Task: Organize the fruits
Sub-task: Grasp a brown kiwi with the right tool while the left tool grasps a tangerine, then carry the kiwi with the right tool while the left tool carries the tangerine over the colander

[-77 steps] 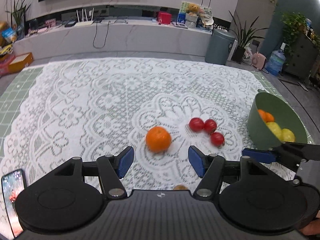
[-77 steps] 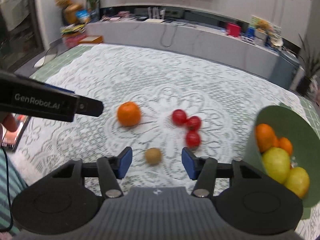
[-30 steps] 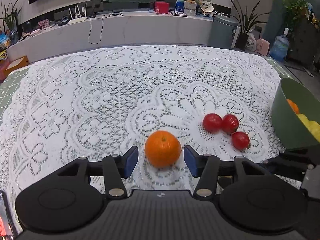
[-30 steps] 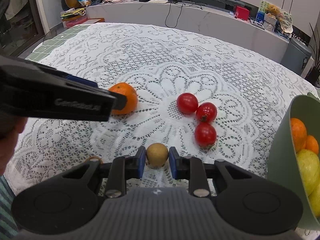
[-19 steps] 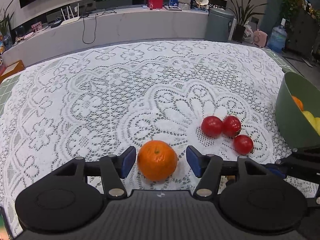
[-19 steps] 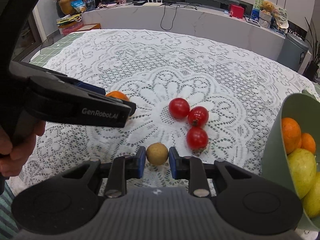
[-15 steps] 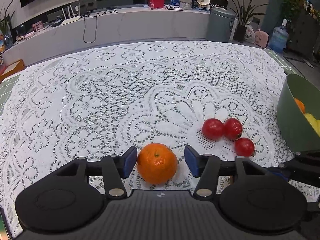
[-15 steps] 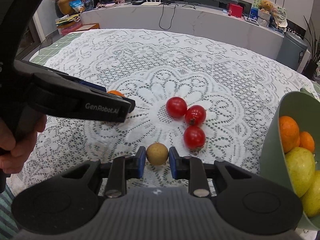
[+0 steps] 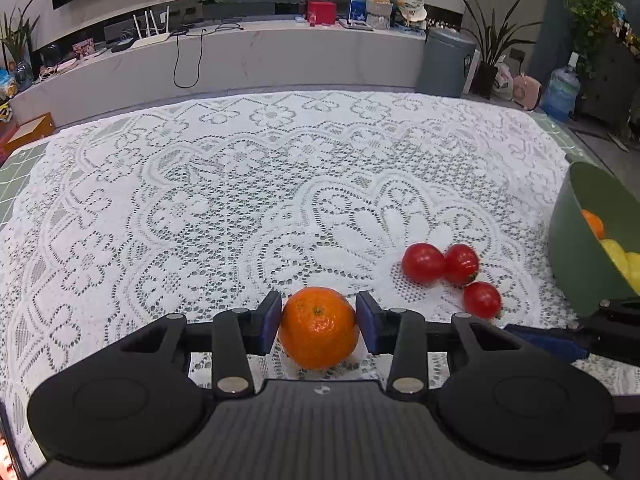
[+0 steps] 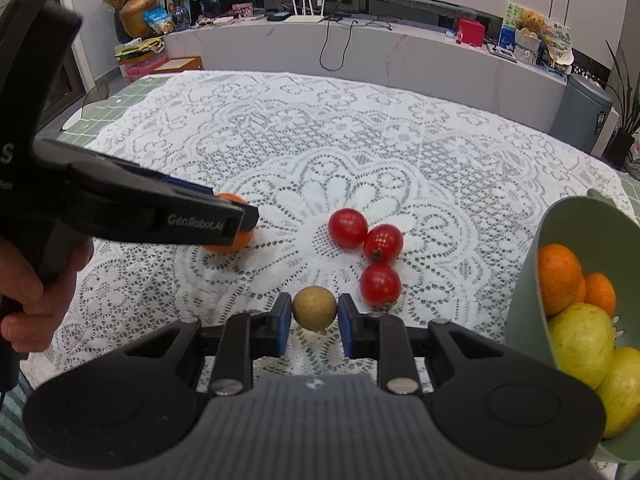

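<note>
Left gripper [image 9: 319, 322] clamps orange [image 9: 319, 328]; right gripper [image 10: 314, 323] pinches brown fruit [image 10: 314, 308].

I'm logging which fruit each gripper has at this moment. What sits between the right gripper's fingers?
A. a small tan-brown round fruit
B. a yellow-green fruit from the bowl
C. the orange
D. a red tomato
A: in the right wrist view the right gripper has its blue pads against both sides of the small tan-brown fruit; the orange is in the left gripper.

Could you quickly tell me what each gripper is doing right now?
Left gripper: shut on the orange.
Right gripper: shut on the small brown fruit.
</note>
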Motion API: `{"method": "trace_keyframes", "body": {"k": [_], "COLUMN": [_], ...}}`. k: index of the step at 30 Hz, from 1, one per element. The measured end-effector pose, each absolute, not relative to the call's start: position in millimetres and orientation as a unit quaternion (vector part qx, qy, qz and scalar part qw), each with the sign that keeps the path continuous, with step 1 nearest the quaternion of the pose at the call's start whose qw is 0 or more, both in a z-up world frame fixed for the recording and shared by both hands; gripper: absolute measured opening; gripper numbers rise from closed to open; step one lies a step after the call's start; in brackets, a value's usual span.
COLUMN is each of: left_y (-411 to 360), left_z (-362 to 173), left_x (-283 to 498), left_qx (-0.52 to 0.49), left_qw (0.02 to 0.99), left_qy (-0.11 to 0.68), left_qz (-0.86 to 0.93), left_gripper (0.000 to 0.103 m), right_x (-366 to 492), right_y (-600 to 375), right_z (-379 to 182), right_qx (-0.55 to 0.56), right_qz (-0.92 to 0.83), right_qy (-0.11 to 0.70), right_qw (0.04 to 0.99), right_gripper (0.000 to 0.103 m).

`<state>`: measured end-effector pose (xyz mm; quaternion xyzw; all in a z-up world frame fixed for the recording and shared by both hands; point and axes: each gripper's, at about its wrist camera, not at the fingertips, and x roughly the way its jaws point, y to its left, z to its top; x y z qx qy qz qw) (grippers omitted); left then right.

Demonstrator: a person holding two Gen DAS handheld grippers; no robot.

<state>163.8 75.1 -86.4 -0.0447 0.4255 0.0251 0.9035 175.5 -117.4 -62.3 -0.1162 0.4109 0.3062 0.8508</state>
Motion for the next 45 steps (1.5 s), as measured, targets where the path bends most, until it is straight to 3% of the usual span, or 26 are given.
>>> {"method": "trace_keyframes", "body": {"k": [22,45], "left_y": [40.1,-54.9], "left_z": [-26.0,-5.7], "left_x": [121.1,156.6], "left_qx": [-0.075,-0.022], "left_qw": [0.924,0.923], "left_qy": [0.374,0.364], "left_qz": [-0.015,-0.126], "left_gripper": [0.046,0.046], "right_x": [160.9,197.0], "right_y": [-172.4,-267.7], "right_z": [-16.0,9.9], "right_qx": [-0.065,-0.068], "right_qz": [0.294,0.215], "right_qy": [0.355,0.322], "right_qw": [0.885,0.920], "right_gripper": [0.021,0.021]}}
